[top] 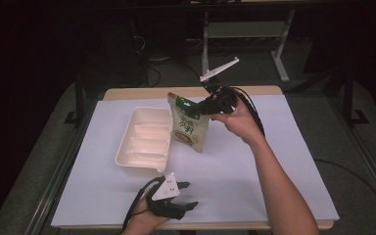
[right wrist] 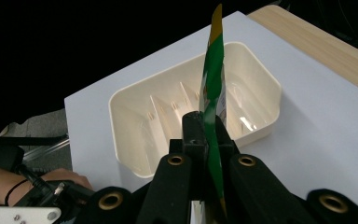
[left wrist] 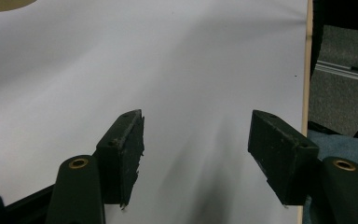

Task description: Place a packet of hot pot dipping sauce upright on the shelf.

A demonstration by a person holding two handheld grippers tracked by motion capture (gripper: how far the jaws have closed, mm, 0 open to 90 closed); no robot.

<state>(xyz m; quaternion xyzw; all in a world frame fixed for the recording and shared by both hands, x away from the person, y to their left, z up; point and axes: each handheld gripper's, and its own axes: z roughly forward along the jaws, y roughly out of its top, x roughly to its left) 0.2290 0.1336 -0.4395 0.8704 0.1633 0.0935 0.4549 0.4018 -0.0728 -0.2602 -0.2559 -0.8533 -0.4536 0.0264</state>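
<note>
A green and cream food pouch point(top: 189, 125) hangs upright over the white table cover, just right of a cream divided tray point(top: 144, 139). My right gripper point(top: 196, 110) is shut on the pouch's green top edge. In the right gripper view the pouch point(right wrist: 213, 88) shows edge-on between the closed jaws, with the tray point(right wrist: 126, 100) beyond it. My left gripper point(top: 186, 195) rests low near the table's front edge, open, with nothing between its fingers. The left gripper view shows its jaws wide apart over bare white cover point(left wrist: 168, 70).
The tray has several slotted dividers and sits left of centre. The wooden table edge point(top: 127, 93) shows at the back. A dark floor with cables and a desk frame point(top: 279, 54) lies beyond. The right forearm point(top: 279, 191) crosses the table's right half.
</note>
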